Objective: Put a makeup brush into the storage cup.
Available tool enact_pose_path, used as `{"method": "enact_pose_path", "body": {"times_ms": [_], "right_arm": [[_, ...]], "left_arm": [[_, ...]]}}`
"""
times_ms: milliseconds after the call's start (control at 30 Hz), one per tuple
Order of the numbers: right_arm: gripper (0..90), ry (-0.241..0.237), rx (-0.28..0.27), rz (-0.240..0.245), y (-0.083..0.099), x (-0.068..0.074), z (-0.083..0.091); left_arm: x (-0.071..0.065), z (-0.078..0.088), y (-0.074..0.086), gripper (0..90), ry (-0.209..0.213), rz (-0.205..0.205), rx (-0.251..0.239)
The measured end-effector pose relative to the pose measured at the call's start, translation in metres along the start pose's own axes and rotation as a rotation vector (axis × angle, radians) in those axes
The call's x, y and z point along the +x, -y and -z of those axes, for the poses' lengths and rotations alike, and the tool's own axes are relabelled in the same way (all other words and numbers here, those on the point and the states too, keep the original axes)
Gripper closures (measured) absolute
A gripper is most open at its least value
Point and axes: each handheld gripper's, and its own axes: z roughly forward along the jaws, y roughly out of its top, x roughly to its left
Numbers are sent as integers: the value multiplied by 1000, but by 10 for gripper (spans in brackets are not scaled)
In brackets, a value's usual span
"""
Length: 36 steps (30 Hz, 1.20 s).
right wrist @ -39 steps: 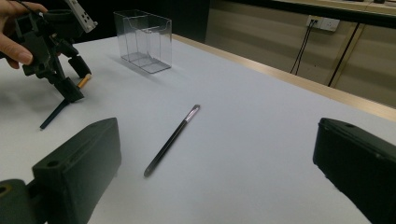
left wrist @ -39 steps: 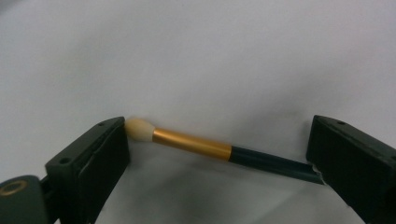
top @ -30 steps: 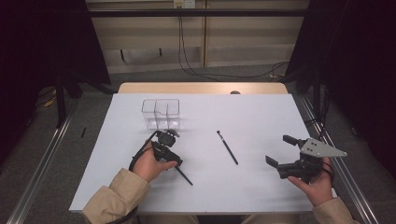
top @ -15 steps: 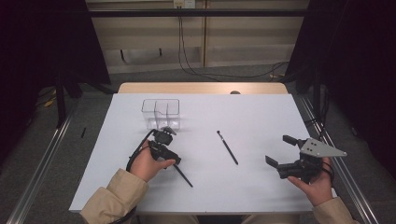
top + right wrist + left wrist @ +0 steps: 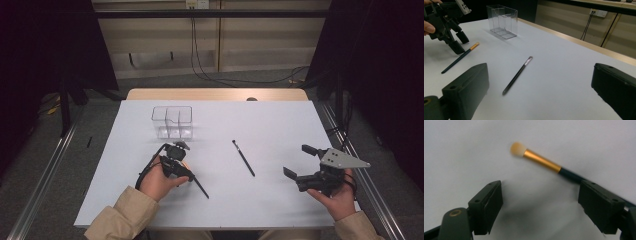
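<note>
A brush with a gold ferrule and a peach tip (image 5: 542, 161) lies on the white table (image 5: 280, 125); its dark handle (image 5: 201, 188) runs out toward the front edge. My left gripper (image 5: 175, 161) points down over its head end. Its jaws are open (image 5: 540, 188), with the handle passing under the right-hand jaw and nothing pressed between the pads. A thin black brush (image 5: 243, 157) lies mid-table. My right gripper (image 5: 299, 161) hovers at the right, open wide and empty (image 5: 540, 68). It looks across at the black brush (image 5: 517, 75), the gold brush (image 5: 461, 57) and the left gripper (image 5: 460, 45).
A clear plastic organizer with compartments (image 5: 172, 121) stands empty behind the left gripper, also visible from the right gripper (image 5: 502, 21). The table's wooden far edge (image 5: 215, 94) borders the floor and cables beyond. Metal rails run along both sides of the table.
My left gripper has shifted slightly toward the person's side over the gold brush. The right gripper and both brushes have not moved.
</note>
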Motion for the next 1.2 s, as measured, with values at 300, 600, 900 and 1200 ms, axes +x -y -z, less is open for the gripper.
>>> {"method": "enact_pose_path", "body": {"times_ms": [300,600,900,1200], "right_arm": [[12,2,-1,-8,1,-1,1],[12,5,0,-12,1,-2,1],[12,4,-3,-8,1,-2,1],[15,2,-3,-6,1,-2,2]], "left_arm": [[5,11,-14,192,84,71,-104],[-22,-10,-46,135,72,72,-99],[-50,-29,-65,118,69,31,-93],[-56,-24,-61,381,5,-50,-99]]}}
